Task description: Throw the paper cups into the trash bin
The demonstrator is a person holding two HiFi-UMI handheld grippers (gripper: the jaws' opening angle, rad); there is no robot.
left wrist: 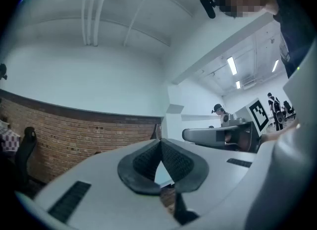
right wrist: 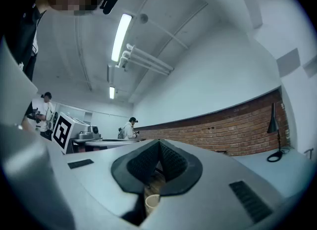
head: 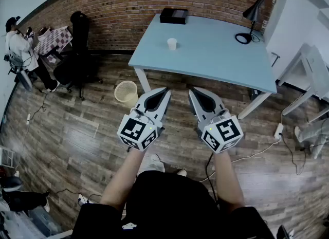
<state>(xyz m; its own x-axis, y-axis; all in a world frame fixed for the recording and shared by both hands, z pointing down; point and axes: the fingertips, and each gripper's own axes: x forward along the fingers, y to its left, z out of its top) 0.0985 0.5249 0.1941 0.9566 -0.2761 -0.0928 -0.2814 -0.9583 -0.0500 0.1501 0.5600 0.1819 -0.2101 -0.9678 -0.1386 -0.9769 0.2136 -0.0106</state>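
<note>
A single white paper cup (head: 171, 43) stands upright on the light-blue table (head: 216, 58), toward its far left part. The cream wicker trash bin (head: 126, 91) sits on the wood floor beside the table's front left leg. I hold both grippers side by side in the air in front of the table, well short of the cup. My left gripper (head: 166, 89) is shut and empty, its pads meeting at the tip (left wrist: 160, 142). My right gripper (head: 192, 90) is also shut with nothing in it (right wrist: 159, 142). In the right gripper view the cup (right wrist: 152, 203) shows small below the jaws.
A black box (head: 174, 15) and a black desk lamp (head: 250, 19) stand at the table's far edge. A black office chair (head: 77, 53) is at the left by the brick wall, with a person (head: 20, 48) beyond it. Cables (head: 257, 153) run over the floor at right.
</note>
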